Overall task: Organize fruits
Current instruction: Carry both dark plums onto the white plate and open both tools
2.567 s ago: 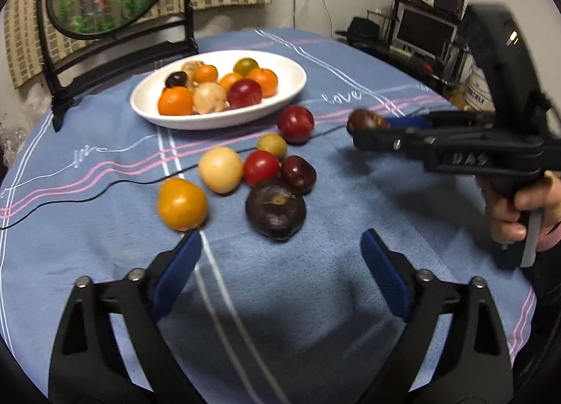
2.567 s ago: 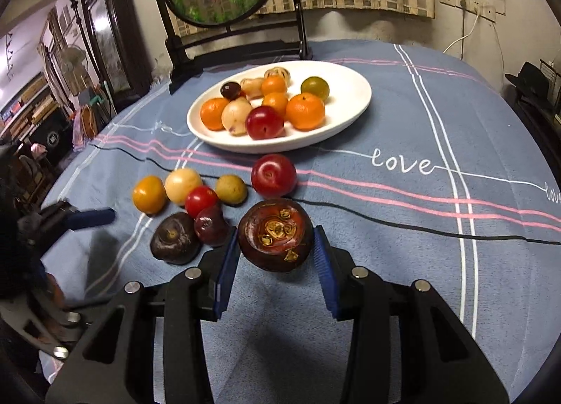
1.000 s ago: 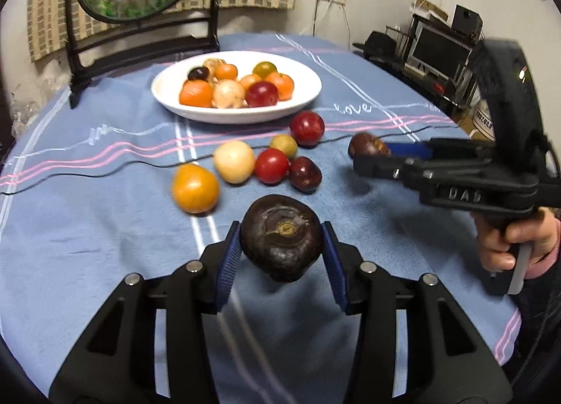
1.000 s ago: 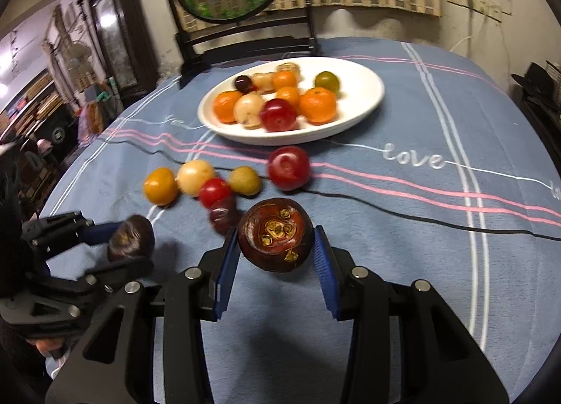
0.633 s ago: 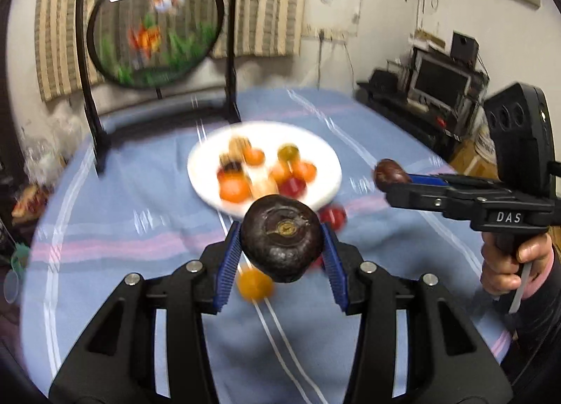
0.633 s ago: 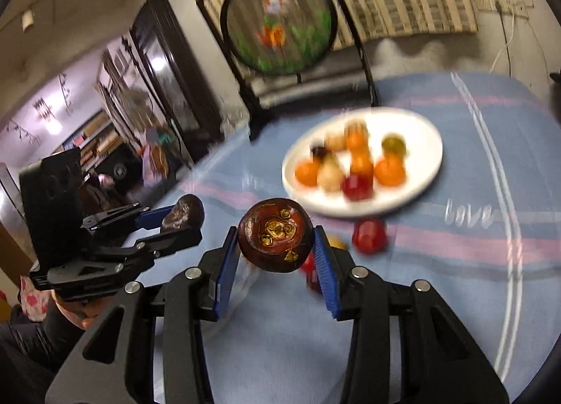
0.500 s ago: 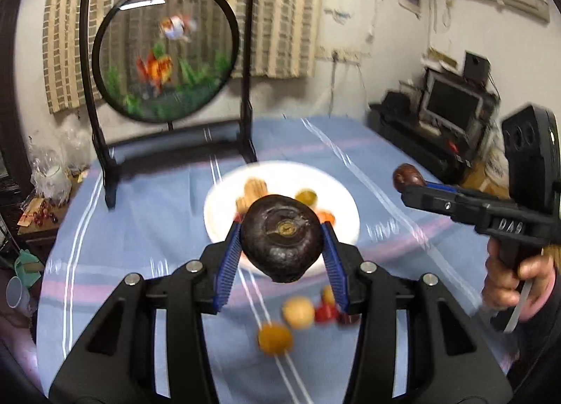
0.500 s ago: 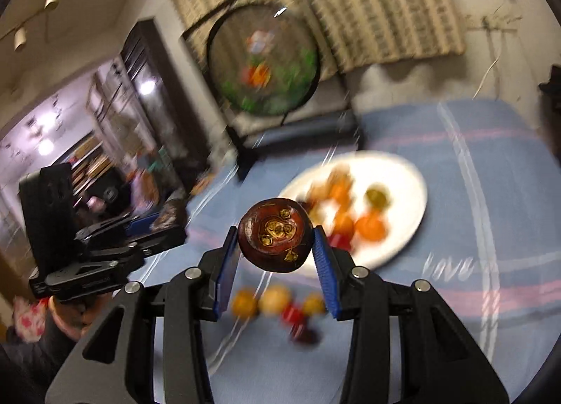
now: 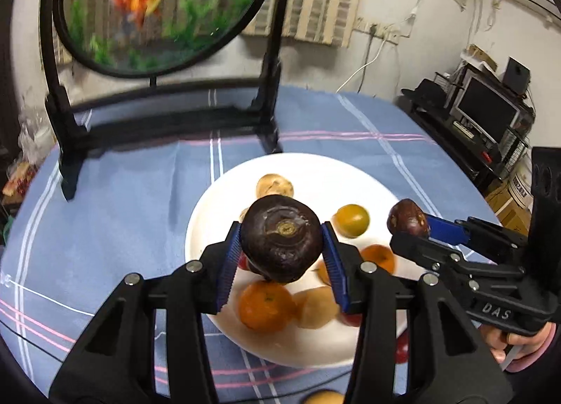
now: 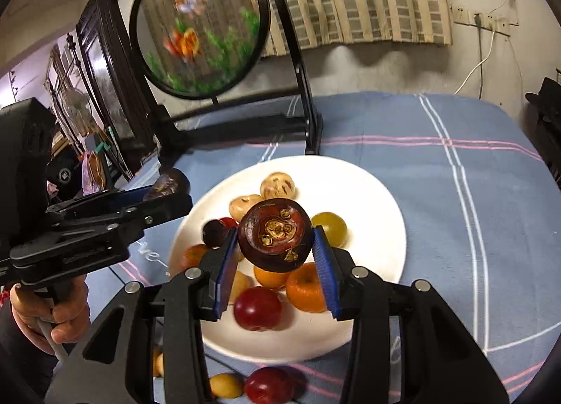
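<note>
Left tongs (image 9: 281, 257) closed on a dark purple mangosteen (image 9: 281, 243), blue pads pressed to both flanks, stem scar turned toward the lens. Right tongs (image 10: 274, 252) clamped likewise on a second mangosteen (image 10: 275, 235), reddish, flat end with yellow resin spots facing the lens. Both fruits roughly round, so no long axis to align.

Directly below and just beyond both sets of tips: white plate (image 9: 308, 172), already loaded with oranges, a red plum (image 10: 257, 307), a greenish-yellow fruit (image 10: 329, 227), pale speckled fruits and one small dark fruit. Open white surface seen mainly at the plate's far and right portions. Seen from the left camera, right tongs (image 9: 408, 225) beside and slightly ahead, over the plate's right edge. Seen from the right camera, left tongs (image 10: 168, 185) off the plate's left rim.

Judged: right tongs nearer the free space, so better placed to release first. Drop point lies forward and down. Pile under the tips likely to let a round fruit roll.

Loose fruit left on the blue striped tablecloth (image 10: 455, 193), nearer than the plate.
</note>
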Available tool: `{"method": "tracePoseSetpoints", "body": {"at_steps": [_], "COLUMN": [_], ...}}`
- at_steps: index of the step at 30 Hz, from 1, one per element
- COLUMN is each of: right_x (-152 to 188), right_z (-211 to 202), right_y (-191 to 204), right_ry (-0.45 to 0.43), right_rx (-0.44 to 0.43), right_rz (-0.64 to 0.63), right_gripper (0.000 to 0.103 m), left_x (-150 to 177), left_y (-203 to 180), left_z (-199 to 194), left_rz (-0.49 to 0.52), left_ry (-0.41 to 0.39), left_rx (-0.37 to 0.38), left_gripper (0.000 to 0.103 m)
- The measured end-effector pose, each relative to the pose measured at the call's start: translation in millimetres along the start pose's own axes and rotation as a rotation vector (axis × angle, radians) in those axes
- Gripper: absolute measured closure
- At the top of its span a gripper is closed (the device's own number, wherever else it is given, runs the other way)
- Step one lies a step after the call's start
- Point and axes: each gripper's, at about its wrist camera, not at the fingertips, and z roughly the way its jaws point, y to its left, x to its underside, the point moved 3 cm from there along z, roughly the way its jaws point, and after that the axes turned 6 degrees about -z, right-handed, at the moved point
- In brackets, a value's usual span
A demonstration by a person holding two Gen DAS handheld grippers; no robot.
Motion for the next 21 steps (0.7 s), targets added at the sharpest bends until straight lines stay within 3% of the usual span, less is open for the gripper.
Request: {"method": "tracePoseSetpoints", "body": {"at_steps": [15, 18, 21], "right_x": [2, 2, 1], "right_z": [44, 45, 36], "right_y": [11, 15, 20], "right_ry": [0.066, 0.071, 0.064], "right_rx": [0.036, 0.041, 0.046], "right_rz": [-0.088, -0.104, -0.117], "right_gripper": [0.060, 0.053, 0.053], "left_x": [4, 4, 2], "left_y": [33, 33, 29], "left_z": [50, 45, 29], "left_rz": [-0.056, -0.049, -0.031], "left_ry": [0.063, 0.037, 0.007], "left_rx": [-0.036, -0.063, -0.074], "left_gripper": [0.055, 0.031, 0.020]}}
